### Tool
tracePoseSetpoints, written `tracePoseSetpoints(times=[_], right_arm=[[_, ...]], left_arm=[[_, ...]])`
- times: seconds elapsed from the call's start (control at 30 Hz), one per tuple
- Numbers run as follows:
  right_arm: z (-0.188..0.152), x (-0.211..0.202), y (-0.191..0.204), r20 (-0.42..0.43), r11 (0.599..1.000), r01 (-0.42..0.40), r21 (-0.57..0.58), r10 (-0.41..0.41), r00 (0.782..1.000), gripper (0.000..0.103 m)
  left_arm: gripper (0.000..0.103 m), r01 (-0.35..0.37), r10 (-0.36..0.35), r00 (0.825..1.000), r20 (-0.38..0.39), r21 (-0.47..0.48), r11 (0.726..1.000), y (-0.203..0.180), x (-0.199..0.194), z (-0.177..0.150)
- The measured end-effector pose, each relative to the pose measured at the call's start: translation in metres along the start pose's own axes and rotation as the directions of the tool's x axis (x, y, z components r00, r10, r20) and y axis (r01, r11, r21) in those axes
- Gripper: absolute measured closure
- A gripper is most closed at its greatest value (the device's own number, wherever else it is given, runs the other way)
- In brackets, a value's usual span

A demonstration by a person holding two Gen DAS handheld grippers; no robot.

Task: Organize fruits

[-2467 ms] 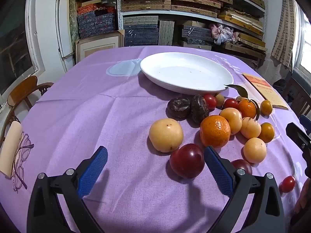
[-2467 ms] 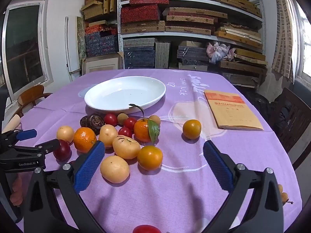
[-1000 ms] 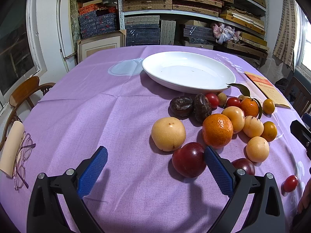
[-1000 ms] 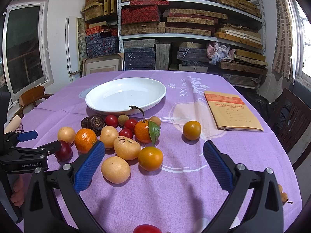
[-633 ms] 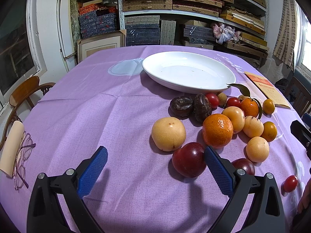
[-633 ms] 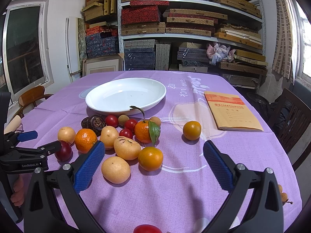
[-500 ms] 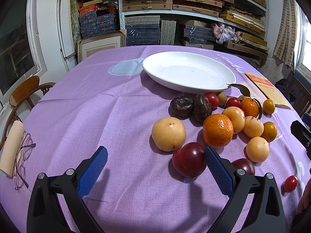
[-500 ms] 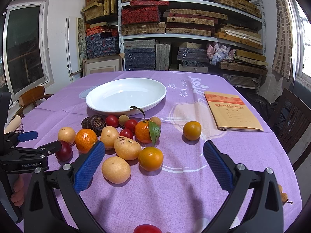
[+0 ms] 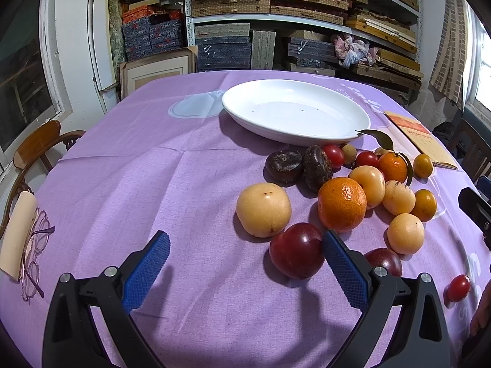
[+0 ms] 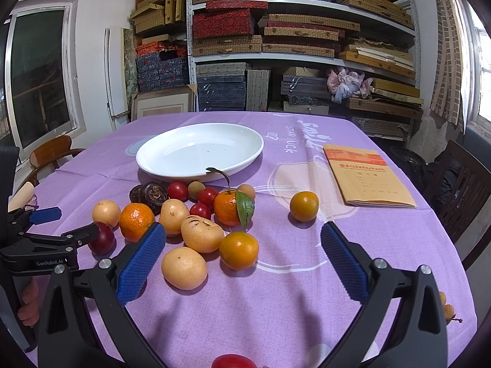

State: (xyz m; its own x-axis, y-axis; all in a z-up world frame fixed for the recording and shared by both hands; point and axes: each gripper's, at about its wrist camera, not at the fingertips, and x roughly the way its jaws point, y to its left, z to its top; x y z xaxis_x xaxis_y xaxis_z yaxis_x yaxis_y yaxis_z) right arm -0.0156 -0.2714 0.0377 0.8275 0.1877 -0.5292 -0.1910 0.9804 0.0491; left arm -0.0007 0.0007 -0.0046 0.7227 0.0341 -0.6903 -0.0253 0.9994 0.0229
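A white plate [image 9: 294, 116] stands empty on the purple tablecloth; it also shows in the right wrist view [image 10: 199, 153]. In front of it lies a loose cluster of fruit: a dark red plum [image 9: 296, 250], a yellow pear [image 9: 263, 209], a big orange [image 9: 341, 204], two dark brown fruits [image 9: 285, 165], cherry tomatoes and small oranges. My left gripper [image 9: 245, 256] is open and empty, its right finger beside the plum. My right gripper [image 10: 242, 253] is open and empty above a small orange [image 10: 238, 250] and yellow fruits [image 10: 184, 268].
A lone small orange [image 10: 303, 206] and a yellow booklet [image 10: 365, 178] lie to the right. Glasses and a cream roll [image 9: 18, 239] lie at the left table edge. Wooden chairs stand on both sides; shelves of boxes fill the back wall.
Both grippers have drifted very slightly; nothing was taken hold of or moved on the table.
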Motion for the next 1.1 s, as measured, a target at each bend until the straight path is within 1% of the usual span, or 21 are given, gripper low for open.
tracePoseSetpoints(times=[0.6, 0.63, 0.77, 0.87, 0.97, 1.07, 1.1], right_arm=[[-0.002, 0.001, 0.000, 0.003, 1.000, 0.001, 0.001, -0.001, 1.000, 0.004], [-0.003, 0.002, 0.000, 0.003, 1.000, 0.004, 0.003, -0.004, 1.000, 0.004], [0.007, 0.001, -0.003, 0.000, 1.000, 0.011, 0.013, -0.011, 1.000, 0.004], [0.009, -0.001, -0.004, 0.004, 1.000, 0.011, 0.021, -0.011, 1.000, 0.004], [0.011, -0.003, -0.004, 0.005, 1.000, 0.006, 0.022, -0.006, 1.000, 0.004], [0.010, -0.005, -0.003, 0.011, 1.000, 0.005, 0.016, -0.005, 1.000, 0.004], [0.011, -0.006, -0.003, 0.016, 1.000, 0.005, 0.017, -0.005, 1.000, 0.004]], left_arm=[[0.003, 0.016, -0.015, 1.000, -0.012, 0.027, 0.999, -0.006, 0.002, -0.002], [0.003, 0.023, -0.023, 1.000, -0.015, 0.029, 0.999, -0.006, 0.002, -0.002], [0.003, 0.092, -0.090, 0.995, -0.046, 0.025, 0.995, -0.006, 0.003, -0.006], [0.003, 0.119, -0.117, 0.992, -0.055, 0.030, 0.992, -0.009, 0.003, -0.008], [0.003, 0.129, -0.127, 0.991, -0.047, 0.046, 0.991, -0.013, 0.006, -0.005], [0.004, 0.135, -0.134, 0.990, -0.040, 0.030, 0.990, -0.013, 0.010, -0.003], [0.007, 0.135, -0.134, 0.990, -0.039, 0.024, 0.991, -0.013, 0.011, -0.002]])
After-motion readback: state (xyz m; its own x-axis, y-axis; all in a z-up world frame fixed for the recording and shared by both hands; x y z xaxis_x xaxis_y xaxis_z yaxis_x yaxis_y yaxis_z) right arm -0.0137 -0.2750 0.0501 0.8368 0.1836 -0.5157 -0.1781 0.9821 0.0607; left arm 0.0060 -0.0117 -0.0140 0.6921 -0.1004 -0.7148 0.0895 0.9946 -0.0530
